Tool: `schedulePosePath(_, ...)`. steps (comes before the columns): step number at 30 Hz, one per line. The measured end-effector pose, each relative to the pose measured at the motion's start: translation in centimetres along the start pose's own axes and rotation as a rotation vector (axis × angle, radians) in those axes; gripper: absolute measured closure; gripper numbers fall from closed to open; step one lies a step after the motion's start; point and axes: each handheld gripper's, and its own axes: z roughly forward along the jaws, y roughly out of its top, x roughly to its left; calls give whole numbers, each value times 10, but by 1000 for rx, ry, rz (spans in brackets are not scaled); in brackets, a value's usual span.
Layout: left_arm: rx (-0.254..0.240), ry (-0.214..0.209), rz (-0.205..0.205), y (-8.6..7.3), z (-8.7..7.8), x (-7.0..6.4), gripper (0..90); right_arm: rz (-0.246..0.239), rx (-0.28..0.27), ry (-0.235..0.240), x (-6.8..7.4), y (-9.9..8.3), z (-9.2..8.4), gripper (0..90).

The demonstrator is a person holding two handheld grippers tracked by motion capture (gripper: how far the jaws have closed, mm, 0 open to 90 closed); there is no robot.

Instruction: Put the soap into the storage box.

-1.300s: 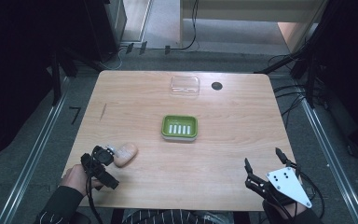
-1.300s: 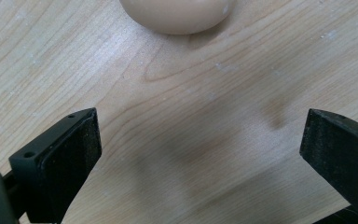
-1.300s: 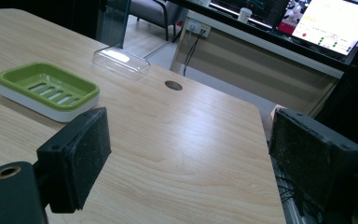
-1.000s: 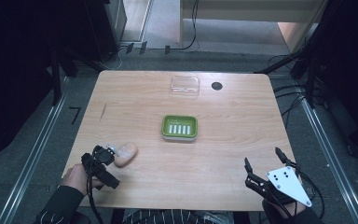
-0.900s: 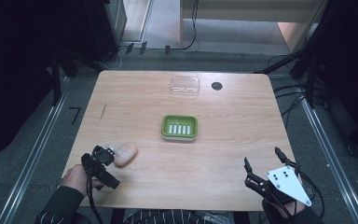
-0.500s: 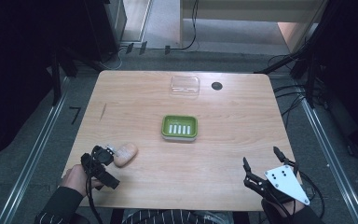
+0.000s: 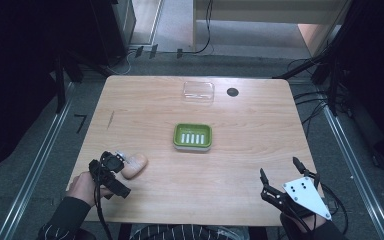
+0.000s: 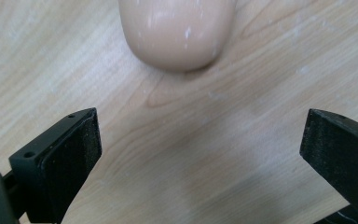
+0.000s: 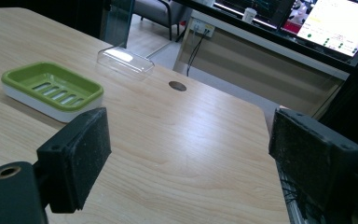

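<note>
A beige oval soap bar [image 7: 134, 165] lies on the wooden table [image 7: 240, 150] near its front left. My left gripper [image 7: 115, 161] is open right behind the soap, jaws pointing at it. In the left gripper view the soap's rounded end [image 8: 177, 32] sits just ahead of the wide gap of my left gripper [image 8: 200, 135], touching neither jaw. A green slotted soap dish [image 7: 193, 136] stands mid-table and also appears at the left as the soap dish [image 9: 51, 88]. My right gripper [image 7: 279, 168] hovers open and empty at the front right; in its own view the right gripper [image 9: 189, 140] faces bare table.
A clear plastic lid [image 7: 198, 91] lies near the far edge, with a small dark round hole [image 7: 232, 92] to its right. Cables and metal rails run along the floor beside the table. Beyond the far edge the lid [image 9: 125, 59] has a desk with monitors behind it.
The right gripper has crept very slightly forward. The left gripper and the soap have not moved.
</note>
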Motion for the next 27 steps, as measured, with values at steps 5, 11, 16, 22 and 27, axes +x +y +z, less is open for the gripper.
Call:
schedulePosePath(5,-11,-4,-1,7,-2,1,0,5,2,-2,0,0,0,135)
schedulePosePath(11,-11,-10,6,15,-3,2,0,4,2,0,1,0,1,134)
schedulePosePath(16,-25,-11,5,20,-6,4,0,2,3,2,1,0,1,134)
schedulePosePath(22,-33,-22,9,25,-5,6,0,-2,4,-1,0,0,0,134)
schedulePosePath(27,-30,-24,10,30,-4,8,0,0,4,-2,0,0,-1,135)
